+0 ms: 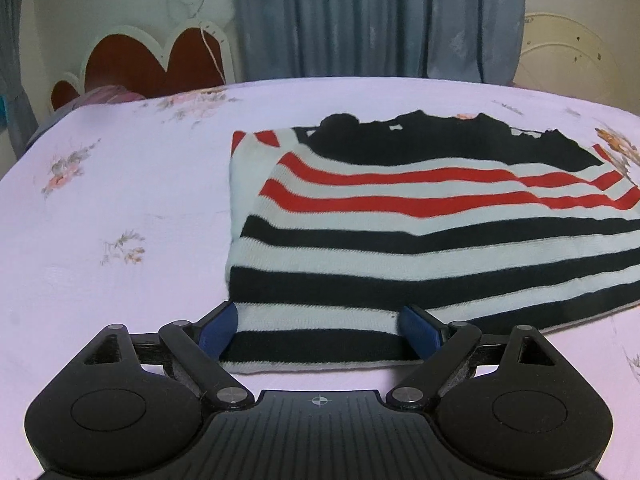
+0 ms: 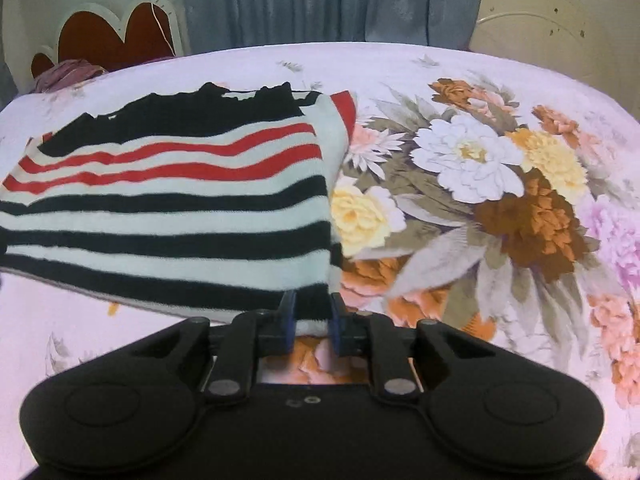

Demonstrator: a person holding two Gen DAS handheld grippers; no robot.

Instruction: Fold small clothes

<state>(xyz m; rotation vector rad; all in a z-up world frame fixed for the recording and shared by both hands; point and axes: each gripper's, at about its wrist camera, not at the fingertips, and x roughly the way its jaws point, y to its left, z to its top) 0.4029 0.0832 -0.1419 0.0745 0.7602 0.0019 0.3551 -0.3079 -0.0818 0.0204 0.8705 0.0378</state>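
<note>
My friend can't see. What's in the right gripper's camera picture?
The right gripper, nearly closed, has the near corner of a striped sweater between its fingers. The sweater, black, white and red, lies on a flowery bedsheet, with grey curtains behind.

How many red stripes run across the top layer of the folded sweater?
2, both on the striped sweater: the upper red stripe just below its black yoke, the lower red stripe right under it. More red shows on a layer beneath; others may be hidden.
</note>
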